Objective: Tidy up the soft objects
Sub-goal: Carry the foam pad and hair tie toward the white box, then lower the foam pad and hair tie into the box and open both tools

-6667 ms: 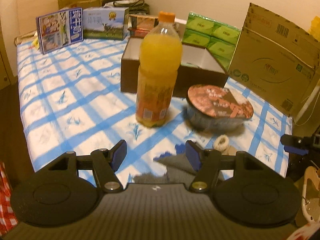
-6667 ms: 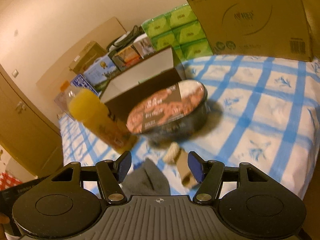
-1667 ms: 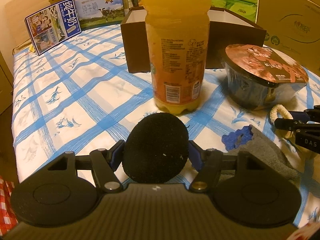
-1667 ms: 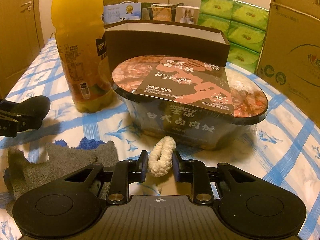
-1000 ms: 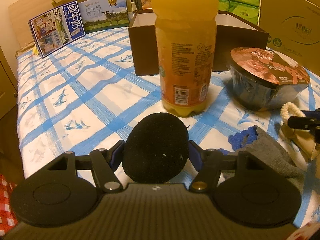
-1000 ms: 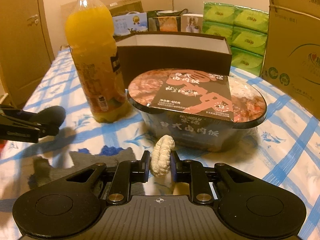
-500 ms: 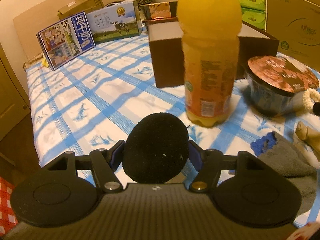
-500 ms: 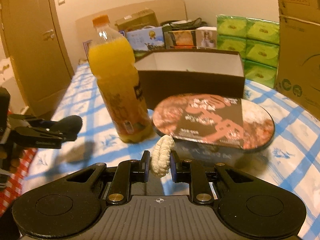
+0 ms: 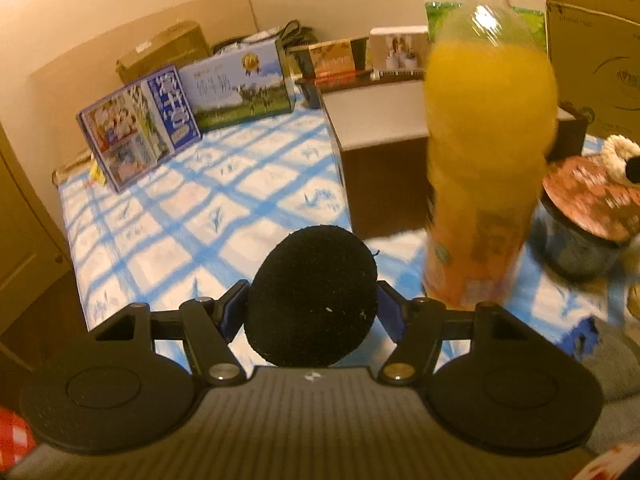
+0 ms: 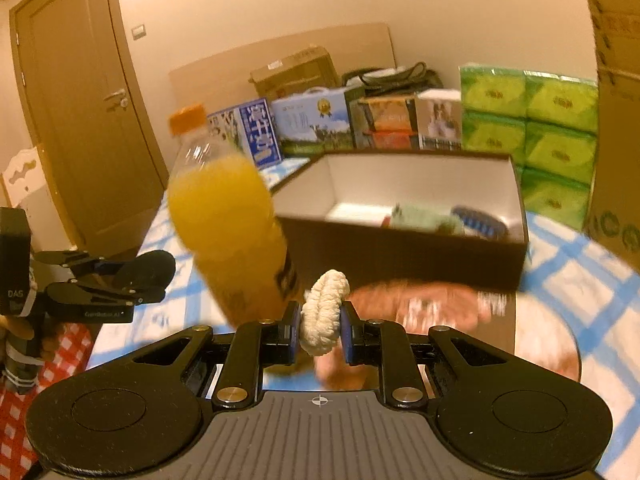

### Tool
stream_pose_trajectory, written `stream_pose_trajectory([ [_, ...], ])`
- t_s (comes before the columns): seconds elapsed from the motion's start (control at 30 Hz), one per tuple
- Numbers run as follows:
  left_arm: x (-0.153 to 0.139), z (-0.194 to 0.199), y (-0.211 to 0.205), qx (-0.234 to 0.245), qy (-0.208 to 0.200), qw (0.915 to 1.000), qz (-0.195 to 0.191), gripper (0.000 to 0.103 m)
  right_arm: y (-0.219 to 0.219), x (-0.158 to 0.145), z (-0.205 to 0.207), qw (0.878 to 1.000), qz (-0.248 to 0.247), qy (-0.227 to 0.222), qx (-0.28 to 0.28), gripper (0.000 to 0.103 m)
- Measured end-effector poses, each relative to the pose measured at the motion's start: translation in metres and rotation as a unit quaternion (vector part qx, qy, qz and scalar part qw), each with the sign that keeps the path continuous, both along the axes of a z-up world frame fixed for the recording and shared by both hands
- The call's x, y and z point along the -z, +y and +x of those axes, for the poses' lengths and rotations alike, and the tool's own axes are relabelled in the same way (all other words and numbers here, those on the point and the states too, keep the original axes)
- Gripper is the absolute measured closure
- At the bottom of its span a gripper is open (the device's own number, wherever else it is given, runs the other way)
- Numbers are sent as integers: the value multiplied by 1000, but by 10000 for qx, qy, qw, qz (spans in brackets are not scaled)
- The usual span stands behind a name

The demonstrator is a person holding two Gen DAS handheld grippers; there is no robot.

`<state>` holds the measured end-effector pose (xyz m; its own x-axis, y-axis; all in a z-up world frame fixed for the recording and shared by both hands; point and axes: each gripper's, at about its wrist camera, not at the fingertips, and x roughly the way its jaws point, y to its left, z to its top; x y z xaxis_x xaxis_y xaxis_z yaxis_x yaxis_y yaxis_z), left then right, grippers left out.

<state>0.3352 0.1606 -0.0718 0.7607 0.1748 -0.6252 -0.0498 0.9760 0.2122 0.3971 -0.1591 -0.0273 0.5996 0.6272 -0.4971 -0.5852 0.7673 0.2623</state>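
- A black foam ball (image 9: 312, 296) sits clamped in my left gripper (image 9: 312, 312); a cream scrunchie (image 10: 322, 312) is pinched in my right gripper (image 10: 320, 334).
- Ahead of both, the brown box (image 10: 400, 252) already holds some soft items.
- Left to do: drop both in; a grey sock (image 9: 616, 360) lies beside my left gripper.

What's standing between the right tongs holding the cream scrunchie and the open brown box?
In the right wrist view, the sealed meal bowl with the brown printed lid sits between the right tongs and the brown cardboard box; the orange juice bottle stands left of that line.
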Motion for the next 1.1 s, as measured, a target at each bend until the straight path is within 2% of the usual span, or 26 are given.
stream_pose_trajectory([
  [0.33,-45,70,21,430,-318,9985,-153,38,18,-27,83,9995,276,30,-133,82],
  [0.57,-70,126,16,909,-479,9939,-406,38,43,-26,142,9986,397,313,-127,82],
  [0.7,-70,166,13,1112,-312,9911,-663,38,55,-20,176,9976,390,578,-23,82],
  [0.93,-59,231,7,1388,-112,9871,-790,38,70,-3,231,9936,365,1034,257,82],
  [1.1,-49,263,-1,1516,30,9853,-780,38,75,13,263,9887,399,1366,461,82],
])
